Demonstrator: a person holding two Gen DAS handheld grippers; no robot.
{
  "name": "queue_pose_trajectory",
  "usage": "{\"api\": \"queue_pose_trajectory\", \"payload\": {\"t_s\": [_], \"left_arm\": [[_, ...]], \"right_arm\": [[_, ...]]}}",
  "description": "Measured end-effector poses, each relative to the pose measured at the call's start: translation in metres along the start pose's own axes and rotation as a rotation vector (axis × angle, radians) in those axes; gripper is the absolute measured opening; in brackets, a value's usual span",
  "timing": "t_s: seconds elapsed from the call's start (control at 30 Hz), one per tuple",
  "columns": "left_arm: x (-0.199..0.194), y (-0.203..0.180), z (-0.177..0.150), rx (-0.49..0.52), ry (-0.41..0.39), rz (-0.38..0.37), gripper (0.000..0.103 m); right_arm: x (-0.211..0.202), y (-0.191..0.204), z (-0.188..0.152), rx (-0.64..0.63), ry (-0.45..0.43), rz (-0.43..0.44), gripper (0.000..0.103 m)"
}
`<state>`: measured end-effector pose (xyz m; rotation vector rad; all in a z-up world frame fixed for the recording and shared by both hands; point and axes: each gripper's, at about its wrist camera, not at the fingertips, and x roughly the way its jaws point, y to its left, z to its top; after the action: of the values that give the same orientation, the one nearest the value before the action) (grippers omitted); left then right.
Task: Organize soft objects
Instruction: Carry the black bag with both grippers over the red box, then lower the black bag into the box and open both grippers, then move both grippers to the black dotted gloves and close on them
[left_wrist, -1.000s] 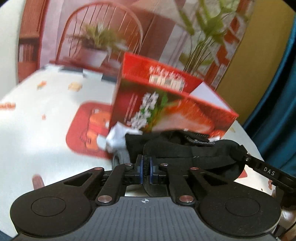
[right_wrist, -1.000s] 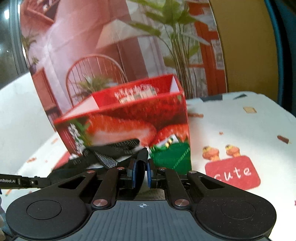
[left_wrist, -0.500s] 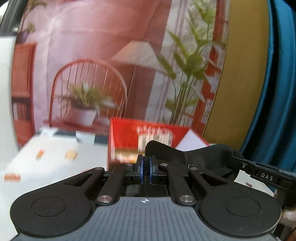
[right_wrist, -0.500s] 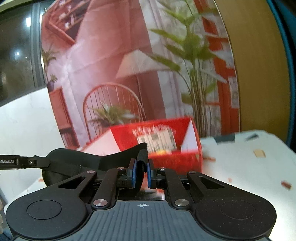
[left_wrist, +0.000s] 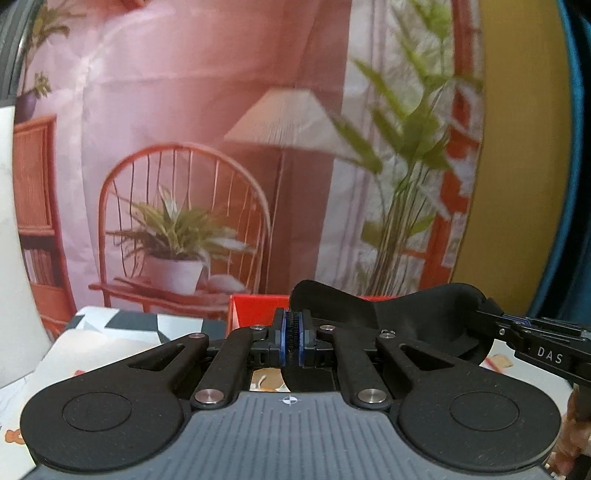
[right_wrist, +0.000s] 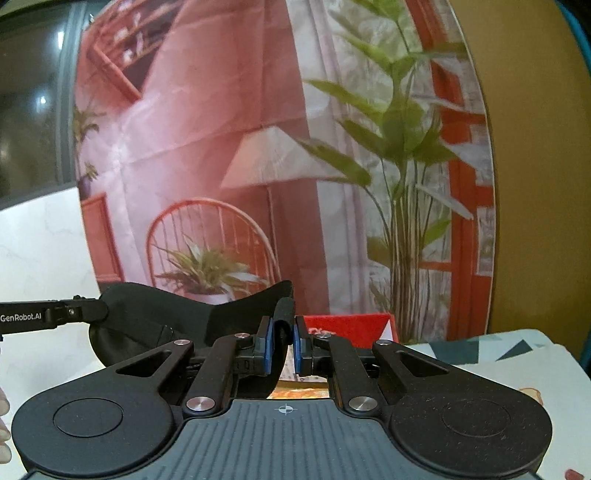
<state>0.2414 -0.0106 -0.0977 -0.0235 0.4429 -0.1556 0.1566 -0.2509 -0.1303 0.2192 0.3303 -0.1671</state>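
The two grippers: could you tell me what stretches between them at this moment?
A black eye mask spans the gap, the left gripper shut on one end and the right gripper on the other; both wrist views show it.

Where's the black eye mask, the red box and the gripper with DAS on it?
black eye mask (left_wrist: 417, 314), left wrist view, on its middle panel.
red box (right_wrist: 351, 325), right wrist view, on its inner back wall.
right gripper (left_wrist: 491, 314), left wrist view, at its tip pinching the mask.
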Motion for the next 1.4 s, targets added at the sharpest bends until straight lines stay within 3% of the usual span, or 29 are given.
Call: {"api": "queue_pose_trajectory", "payload": {"t_s": [0.3,0.6,0.77,0.8,0.9,1.07,1.13,1.2,1.4], "left_arm": [[0.068,0.008,-0.013,-0.017,0.165,-0.004,0.007],[0.094,0.007,-0.023,0.025,0.238,0.002,0.007],[0.100,0.008,-0.022,0.025,0.252,-0.008,0.011],[0.102,0.009,-0.020,0.024,0.249,-0.015,0.018],[0.098,0.012,-0.019,0.012,0.233,-0.039,0.051],[0.081,0.014,-0.014,0.003,0.203,-0.065,0.056],[0.070,0.014,-0.012,0.011,0.181,-0.079,0.066],[0.058,0.012,-0.010,0.028,0.158,-0.082,0.068],[0.017,0.015,-0.018,-0.008,0.128,-0.109,0.068]], "right_arm": [[0.069,-0.011,-0.020,0.073,0.197,-0.066,0.010],[0.096,-0.017,-0.039,0.131,0.284,-0.106,0.010],[0.100,-0.015,-0.040,0.122,0.277,-0.095,0.011],[0.100,-0.014,-0.038,0.106,0.270,-0.099,0.014],[0.095,-0.010,-0.035,0.058,0.233,-0.113,0.027],[0.076,-0.005,-0.029,0.004,0.149,-0.131,0.038],[0.068,-0.002,-0.027,-0.025,0.121,-0.140,0.044],[0.058,-0.001,-0.026,-0.036,0.098,-0.133,0.048],[0.021,-0.002,-0.031,-0.009,0.024,-0.071,0.050]]}}
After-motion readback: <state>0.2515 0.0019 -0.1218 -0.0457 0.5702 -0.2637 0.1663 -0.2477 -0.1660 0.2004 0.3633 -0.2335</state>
